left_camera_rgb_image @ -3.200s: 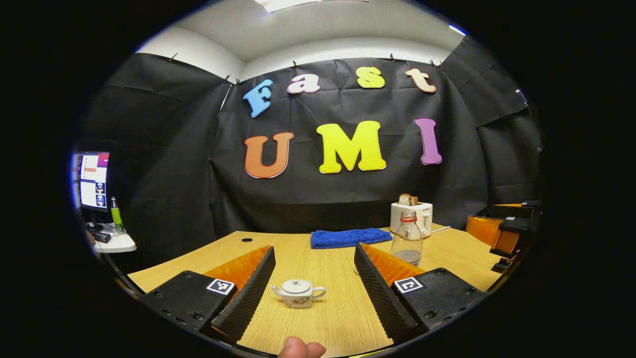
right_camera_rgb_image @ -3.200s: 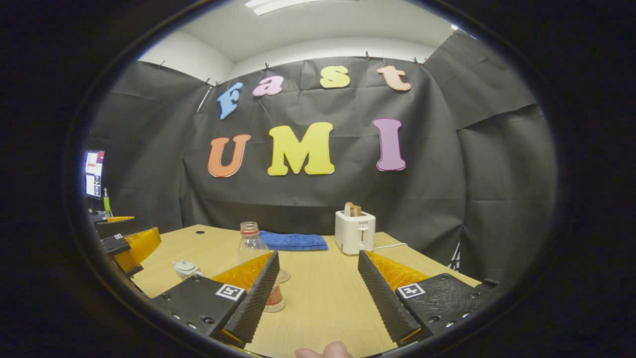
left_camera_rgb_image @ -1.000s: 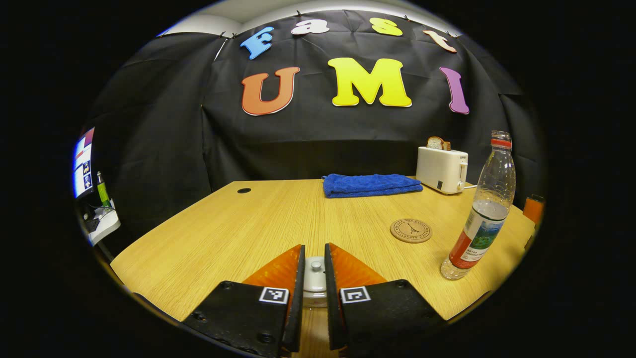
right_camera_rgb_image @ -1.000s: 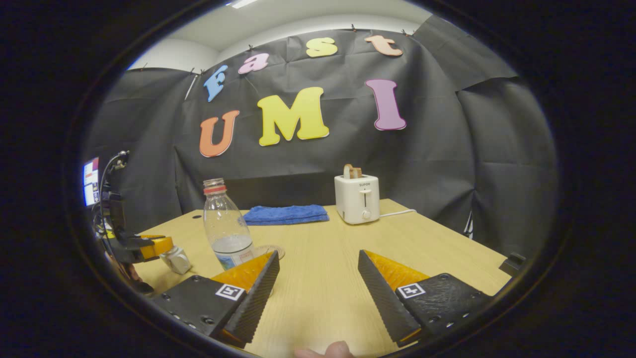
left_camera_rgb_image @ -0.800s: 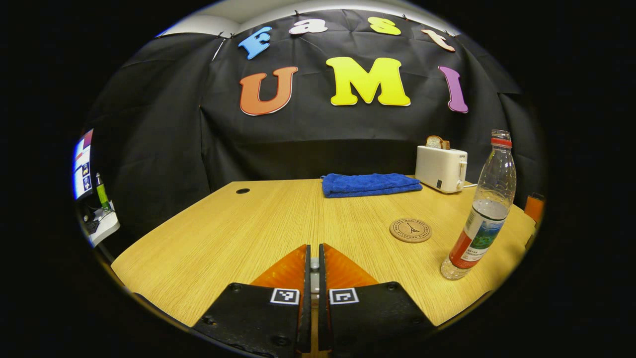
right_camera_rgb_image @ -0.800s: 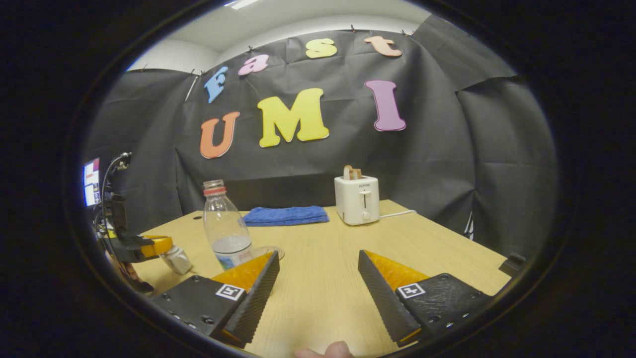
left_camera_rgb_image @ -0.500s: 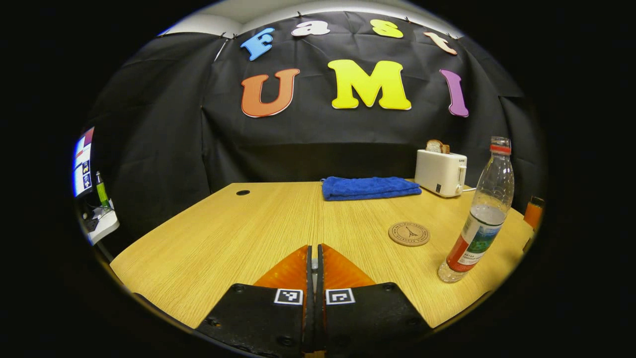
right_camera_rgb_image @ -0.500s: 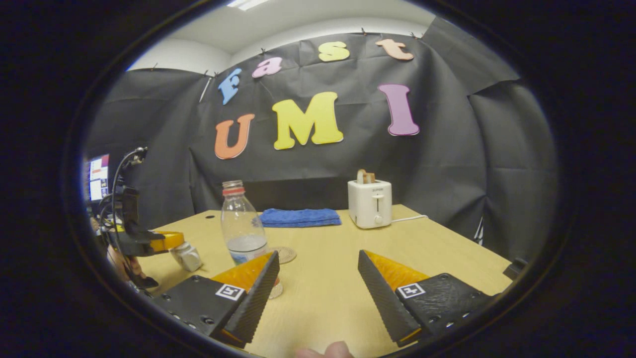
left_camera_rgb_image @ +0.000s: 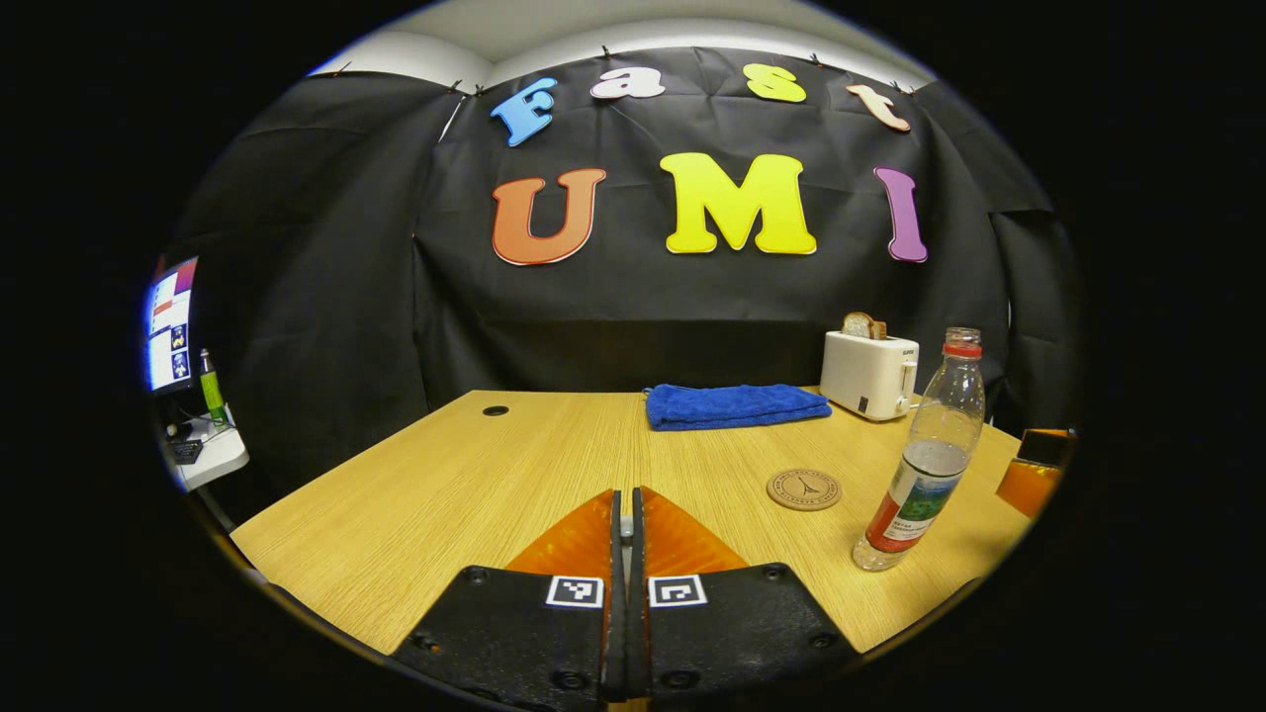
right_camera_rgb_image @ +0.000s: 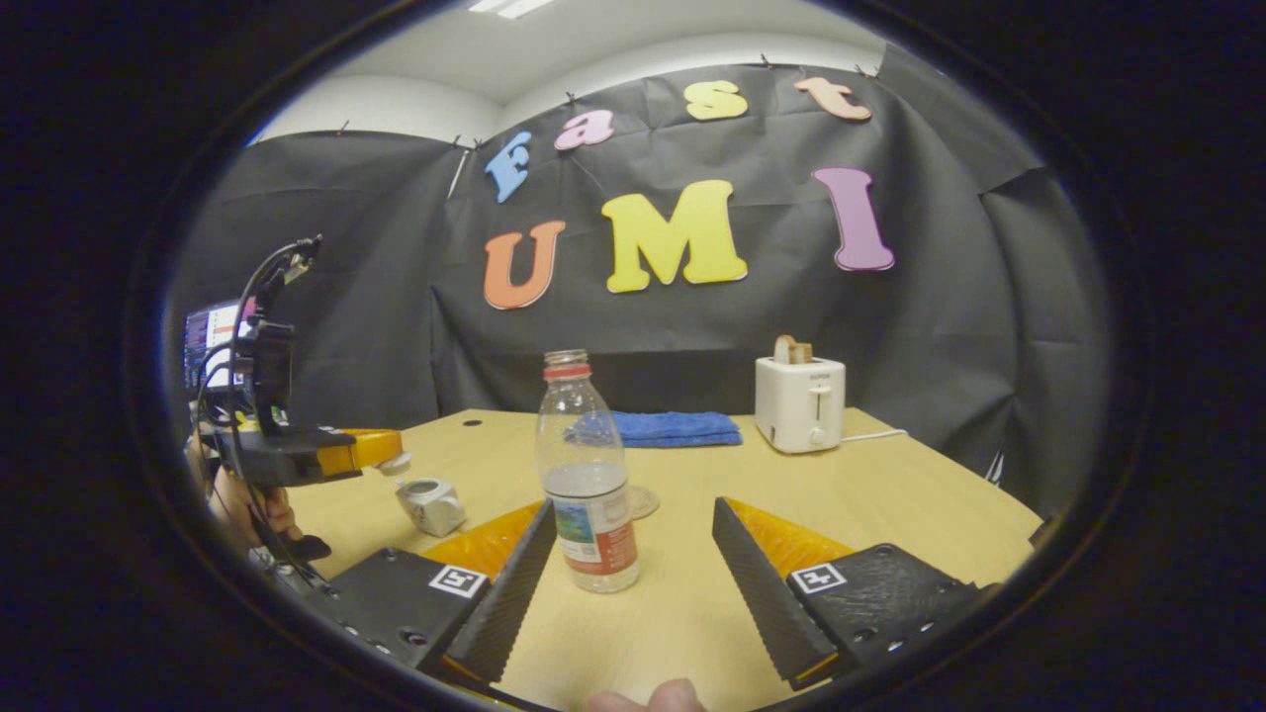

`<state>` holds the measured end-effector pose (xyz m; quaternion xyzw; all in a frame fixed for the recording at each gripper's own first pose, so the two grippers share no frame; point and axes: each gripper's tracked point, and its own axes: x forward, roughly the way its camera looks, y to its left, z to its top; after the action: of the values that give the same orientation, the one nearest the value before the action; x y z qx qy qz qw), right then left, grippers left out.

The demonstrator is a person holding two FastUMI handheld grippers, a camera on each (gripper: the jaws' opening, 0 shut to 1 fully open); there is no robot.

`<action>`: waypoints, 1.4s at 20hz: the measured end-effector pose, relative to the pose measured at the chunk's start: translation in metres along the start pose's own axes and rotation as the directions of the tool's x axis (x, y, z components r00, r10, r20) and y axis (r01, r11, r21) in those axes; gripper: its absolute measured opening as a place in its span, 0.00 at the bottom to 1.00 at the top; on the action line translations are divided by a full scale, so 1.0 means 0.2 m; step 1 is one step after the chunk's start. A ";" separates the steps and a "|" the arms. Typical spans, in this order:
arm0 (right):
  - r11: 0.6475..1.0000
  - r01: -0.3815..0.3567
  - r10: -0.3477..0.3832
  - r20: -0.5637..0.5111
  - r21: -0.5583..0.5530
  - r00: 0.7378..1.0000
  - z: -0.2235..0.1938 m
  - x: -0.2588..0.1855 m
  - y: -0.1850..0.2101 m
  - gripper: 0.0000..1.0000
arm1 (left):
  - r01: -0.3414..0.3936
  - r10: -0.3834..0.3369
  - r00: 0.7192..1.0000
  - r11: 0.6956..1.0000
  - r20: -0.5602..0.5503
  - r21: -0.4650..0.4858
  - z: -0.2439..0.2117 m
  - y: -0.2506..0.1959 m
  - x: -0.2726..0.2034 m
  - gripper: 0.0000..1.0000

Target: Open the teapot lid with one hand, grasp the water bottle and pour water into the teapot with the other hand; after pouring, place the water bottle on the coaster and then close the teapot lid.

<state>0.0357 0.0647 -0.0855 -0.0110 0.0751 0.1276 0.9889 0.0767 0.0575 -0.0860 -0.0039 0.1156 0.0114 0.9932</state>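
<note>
Your water bottle (right_camera_rgb_image: 587,475) stands upright on the table (right_camera_rgb_image: 890,514), long axis vertical, uncapped mouth up, partly filled — in the right gripper view it sits just ahead of the gap between your right gripper's (right_camera_rgb_image: 633,583) fingers, which are spread wide and grip nothing. In the left gripper view, your left gripper (left_camera_rgb_image: 625,524) has its fingers pinched almost together on the teapot lid (left_camera_rgb_image: 624,531), a pale sliver between them. In the right gripper view, that lid (right_camera_rgb_image: 394,461) hangs at the left gripper's (right_camera_rgb_image: 381,453) tips, clear above the open-mouthed teapot (right_camera_rgb_image: 431,505).

Count: one bottle, one teapot, one lid, one round coaster (left_camera_rgb_image: 803,489), one blue towel (left_camera_rgb_image: 737,405), one toaster (left_camera_rgb_image: 868,373).

A second ago the left fingers were apart around the lid on the pot; now they have closed and lifted it, and the bottle has come between your right fingers.
</note>
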 end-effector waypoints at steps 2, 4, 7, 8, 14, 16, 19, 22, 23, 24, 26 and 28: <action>1.000 0.000 0.000 -0.016 -0.013 1.000 -0.02 0.05 0.04 0.95 | 0.004 -0.004 1.000 1.000 0.010 0.001 0.01 0.01 -0.03 0.03; 1.000 -0.005 0.005 -0.037 -0.012 0.999 -0.05 0.11 0.06 0.95 | -0.001 0.001 1.000 1.000 0.022 0.001 0.03 0.03 -0.06 0.03; 1.000 -0.004 0.003 -0.062 -0.006 0.998 -0.09 0.19 0.09 0.96 | -0.011 0.011 0.999 1.000 0.035 -0.004 0.05 0.08 -0.09 0.02; 1.000 0.006 -0.006 -0.066 -0.004 0.998 -0.09 0.22 0.08 0.99 | -0.016 0.016 0.999 1.000 0.033 0.000 0.04 0.10 -0.11 0.03; 0.999 0.030 -0.031 -0.092 -0.017 0.995 -0.13 0.36 0.08 0.95 | -0.039 0.039 0.999 0.999 0.021 -0.003 0.00 0.18 -0.15 0.02; 0.999 0.034 -0.037 -0.091 -0.027 0.995 -0.11 0.38 0.09 0.92 | -0.045 0.045 0.999 0.999 0.024 -0.008 0.00 0.20 -0.16 0.03; 0.998 0.039 -0.043 -0.085 -0.048 0.995 -0.10 0.40 0.11 0.92 | -0.052 0.052 0.998 0.998 0.027 -0.018 0.00 0.23 -0.16 0.03; 0.996 0.047 -0.052 -0.080 -0.071 0.995 -0.07 0.42 0.12 0.87 | -0.051 0.052 0.998 0.998 0.038 -0.027 0.00 0.25 -0.15 0.03; 0.996 0.043 -0.050 -0.080 -0.083 0.996 -0.07 0.43 0.14 0.80 | -0.050 0.051 0.998 0.998 0.040 -0.028 -0.01 0.26 -0.15 0.03; 0.994 0.035 -0.044 -0.081 -0.101 0.996 -0.06 0.43 0.15 0.76 | -0.046 0.048 0.998 0.998 0.041 -0.031 -0.01 0.26 -0.15 0.03; 0.987 0.020 -0.034 -0.087 -0.157 0.996 -0.05 0.44 0.18 0.75 | -0.039 0.041 0.998 0.999 0.047 -0.037 -0.01 0.27 -0.15 0.03; 0.969 -0.005 -0.020 -0.101 -0.246 0.995 -0.03 0.47 0.23 0.72 | -0.033 0.035 0.998 0.999 0.055 -0.040 -0.01 0.30 -0.15 0.03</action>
<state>0.1133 0.1321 -0.1065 -0.1405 0.1092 0.1315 0.9752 0.0462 0.1168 -0.0809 -0.0212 0.0875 0.0309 0.9955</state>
